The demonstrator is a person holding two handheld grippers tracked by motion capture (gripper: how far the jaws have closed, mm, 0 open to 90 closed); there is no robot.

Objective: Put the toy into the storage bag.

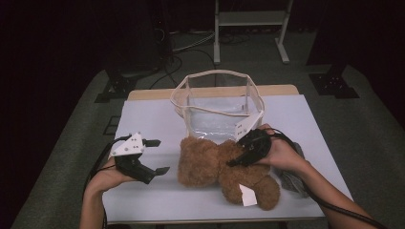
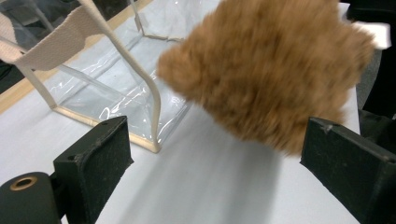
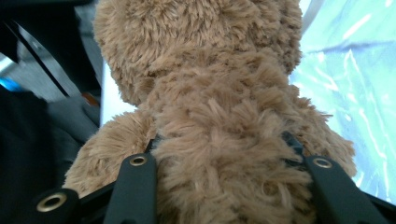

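A brown plush teddy bear (image 1: pixel 210 164) lies across the front middle of the white-covered table (image 1: pixel 148 119), with a white tag (image 1: pixel 247 195) at its legs. My right gripper (image 1: pixel 237 160) comes in from the right and is shut on the bear's body; in the right gripper view the fur (image 3: pixel 210 93) bulges between both jaws of that gripper (image 3: pixel 229 168). My left gripper (image 1: pixel 160 156) stays open to the left of the bear, a short gap away. In the left gripper view the bear's blurred head (image 2: pixel 266 70) hangs ahead of the open left gripper (image 2: pixel 215 158).
A clear plastic bag (image 1: pixel 191 78) with a cream fabric rim stands open just behind the bear, and its corner (image 2: pixel 93 79) is in the left gripper view. A grey cloth (image 1: pixel 291 179) lies under my right wrist. Beyond the table stand a metal stand and floor cables.
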